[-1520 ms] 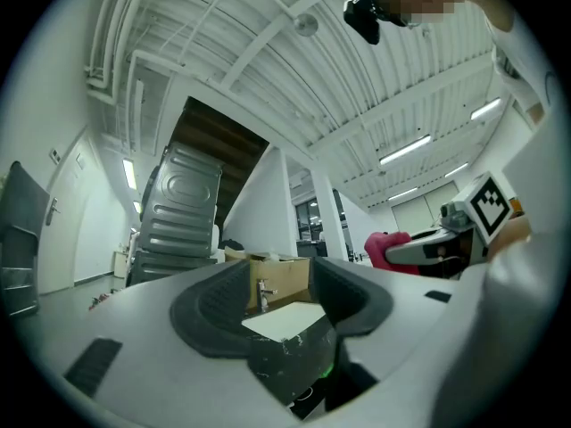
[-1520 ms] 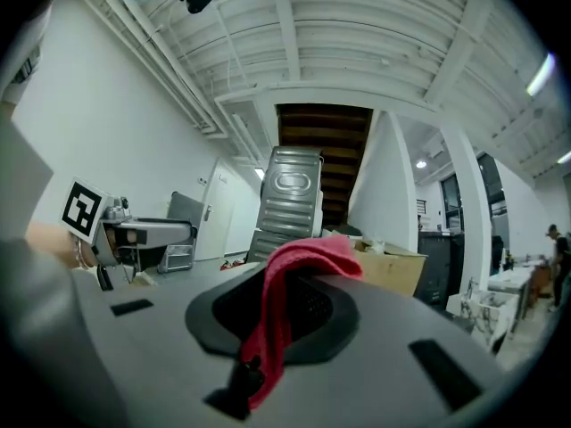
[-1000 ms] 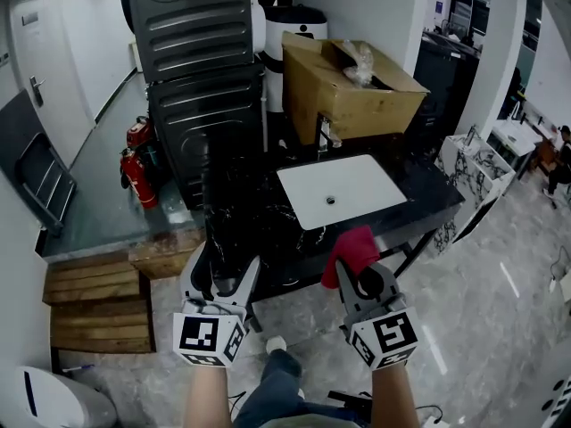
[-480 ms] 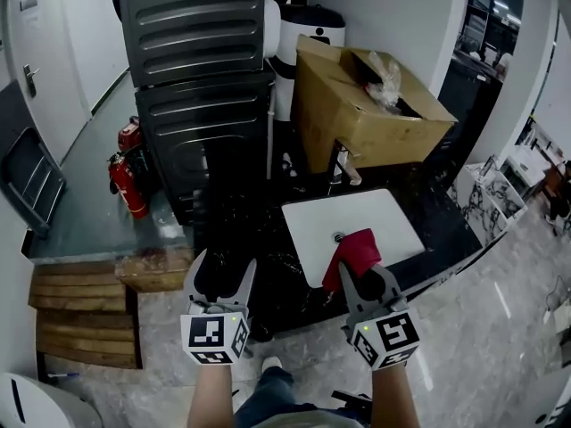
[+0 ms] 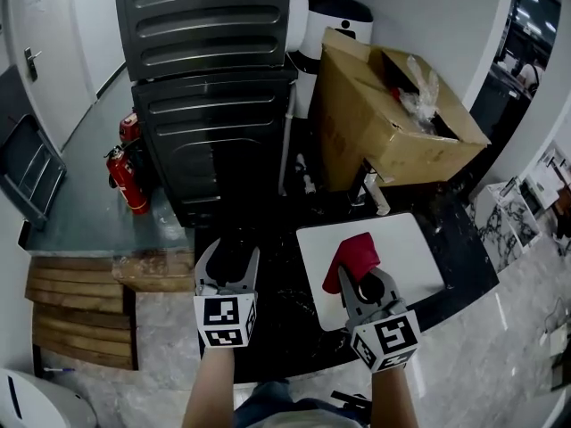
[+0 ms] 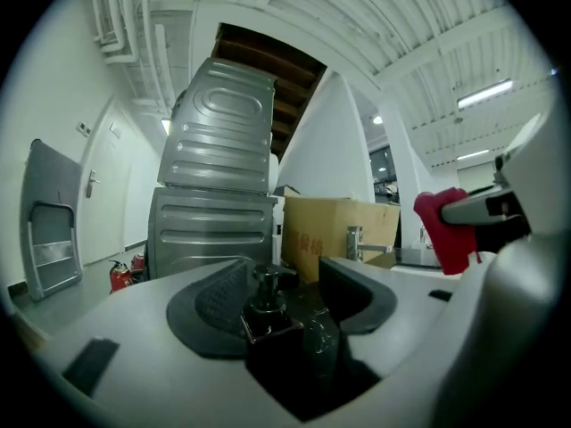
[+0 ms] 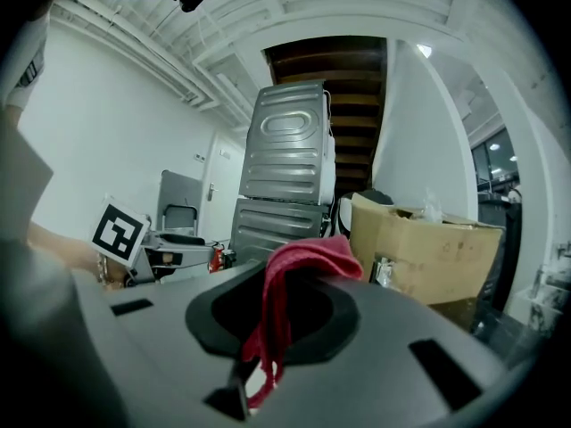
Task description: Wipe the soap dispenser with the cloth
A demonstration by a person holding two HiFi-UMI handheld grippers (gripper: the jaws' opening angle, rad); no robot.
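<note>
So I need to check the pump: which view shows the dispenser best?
The left gripper view: the dispenser stands close up and centred, pump and square shoulder clear. In the head view it merges with the dark counter; the right gripper view doesn't show it.

The soap dispenser (image 6: pixel 268 315) was glossy black, whether plastic or glass was unclear. The cloth (image 5: pixel 354 255) was soft red fabric. The countertop (image 5: pixel 277 328) was polished black stone with pale veins, and the sink (image 5: pixel 406 248) was smooth glossy white. The box (image 5: pixel 375 123) was matt brown cardboard, the ribbed panels (image 5: pixel 205 25) dull grey metal, and the steps (image 5: pixel 76 315) rough bare wood.
</note>
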